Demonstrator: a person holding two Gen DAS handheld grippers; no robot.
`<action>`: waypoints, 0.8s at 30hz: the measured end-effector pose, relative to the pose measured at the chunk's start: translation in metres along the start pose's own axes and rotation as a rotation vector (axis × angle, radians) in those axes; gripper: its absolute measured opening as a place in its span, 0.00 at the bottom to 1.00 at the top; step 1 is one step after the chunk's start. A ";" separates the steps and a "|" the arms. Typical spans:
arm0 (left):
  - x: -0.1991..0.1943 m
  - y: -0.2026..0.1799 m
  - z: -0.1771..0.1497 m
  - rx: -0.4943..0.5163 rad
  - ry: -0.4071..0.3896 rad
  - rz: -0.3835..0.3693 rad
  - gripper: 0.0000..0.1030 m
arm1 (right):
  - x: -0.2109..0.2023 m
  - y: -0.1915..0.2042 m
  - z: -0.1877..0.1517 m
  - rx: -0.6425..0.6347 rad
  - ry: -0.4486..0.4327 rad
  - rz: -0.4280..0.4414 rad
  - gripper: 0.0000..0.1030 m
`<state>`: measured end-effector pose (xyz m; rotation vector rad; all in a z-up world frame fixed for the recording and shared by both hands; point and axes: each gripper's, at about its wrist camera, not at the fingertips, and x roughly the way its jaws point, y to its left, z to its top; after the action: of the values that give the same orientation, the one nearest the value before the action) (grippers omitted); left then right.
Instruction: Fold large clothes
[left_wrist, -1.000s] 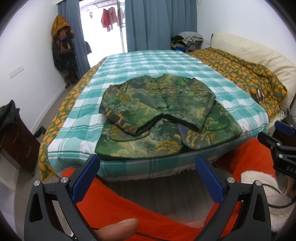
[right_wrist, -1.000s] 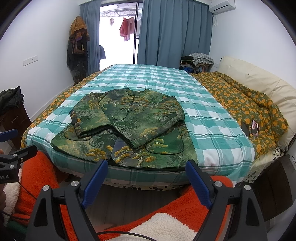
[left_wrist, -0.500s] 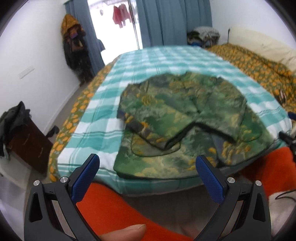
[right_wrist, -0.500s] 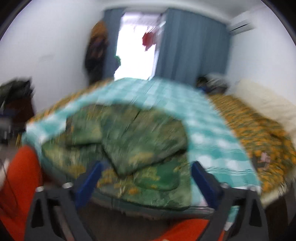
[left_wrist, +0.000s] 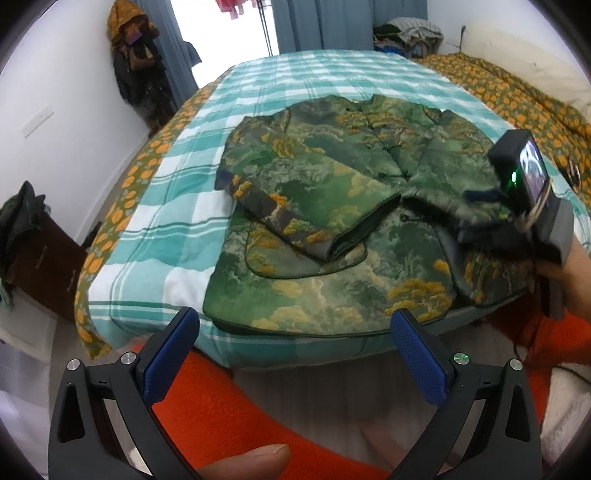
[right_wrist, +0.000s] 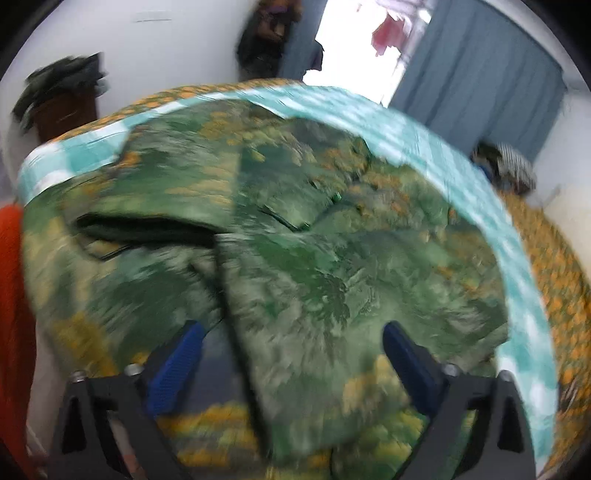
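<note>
A green and orange patterned jacket (left_wrist: 332, 206) lies flat on the teal checked bed (left_wrist: 177, 236), both sleeves folded across its front, hem at the near bed edge. My left gripper (left_wrist: 295, 354) is open and empty, just short of the hem's left part. My right gripper (right_wrist: 291, 354) is open and low over the jacket's (right_wrist: 303, 258) right sleeve and lower right front; this view is blurred. The right gripper's body also shows in the left wrist view (left_wrist: 517, 195), over the jacket's right side.
An orange blanket (left_wrist: 229, 417) lies below the bed's near edge. An orange-flowered quilt (left_wrist: 517, 99) and pillow are on the right. A dark cabinet (left_wrist: 40, 254) with clothes stands at the left wall. Blue curtains and hanging coats are at the far end.
Both grippers have moved forward toward the bed. The right gripper swung in over the jacket's right side and now appears in the left wrist view. The jacket has not moved.
</note>
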<state>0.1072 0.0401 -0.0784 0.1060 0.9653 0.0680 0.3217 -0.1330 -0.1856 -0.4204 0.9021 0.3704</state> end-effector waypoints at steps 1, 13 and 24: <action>0.005 0.000 0.001 0.007 0.006 -0.001 1.00 | 0.000 -0.010 0.000 0.057 0.013 0.053 0.35; 0.045 -0.013 0.037 0.261 -0.075 -0.035 1.00 | -0.189 -0.210 -0.025 0.351 -0.228 -0.278 0.13; 0.151 -0.040 0.071 0.498 0.038 -0.100 1.00 | -0.202 -0.249 -0.107 0.552 -0.114 -0.554 0.50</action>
<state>0.2514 0.0121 -0.1663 0.5156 1.0083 -0.2650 0.2536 -0.4266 -0.0319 -0.1224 0.7033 -0.3581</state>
